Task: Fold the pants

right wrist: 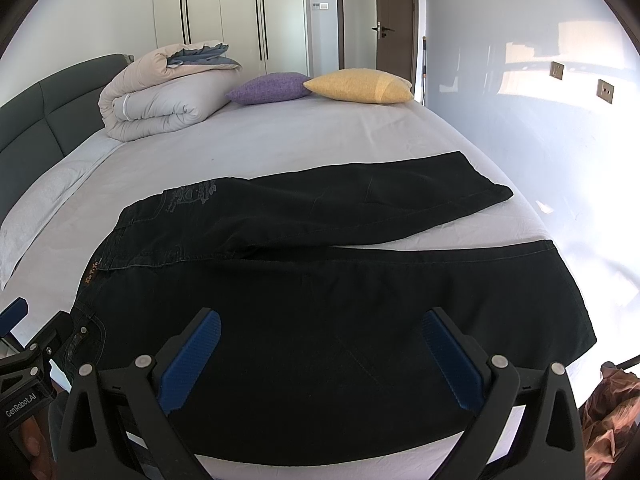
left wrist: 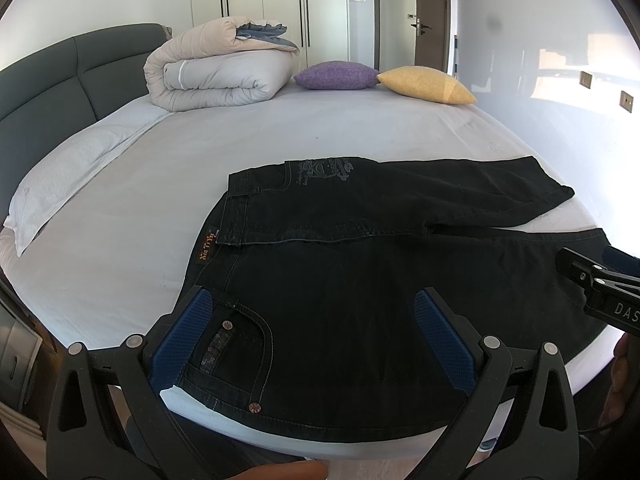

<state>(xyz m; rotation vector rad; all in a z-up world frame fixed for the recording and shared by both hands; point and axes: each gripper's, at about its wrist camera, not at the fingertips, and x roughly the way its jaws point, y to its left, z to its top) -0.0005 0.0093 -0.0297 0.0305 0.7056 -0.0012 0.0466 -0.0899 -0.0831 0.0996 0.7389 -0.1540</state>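
Note:
Black jeans [left wrist: 360,280] lie spread flat on the bed near its front edge, waistband to the left, both legs running right. They also show in the right wrist view [right wrist: 320,280]. My left gripper [left wrist: 316,316] is open just above the waist and front pocket of the near side, blue pads wide apart. My right gripper [right wrist: 320,336] is open above the near leg's thigh, empty. The far leg [right wrist: 380,200] angles away from the near one, with a gap of sheet between the hems.
The bed [left wrist: 280,128] has a light sheet. A rolled duvet [left wrist: 216,68], a purple cushion [left wrist: 336,76] and a yellow cushion [left wrist: 428,84] lie at its far end. A white pillow [left wrist: 68,176] lies at left by the dark headboard. A wall stands at right.

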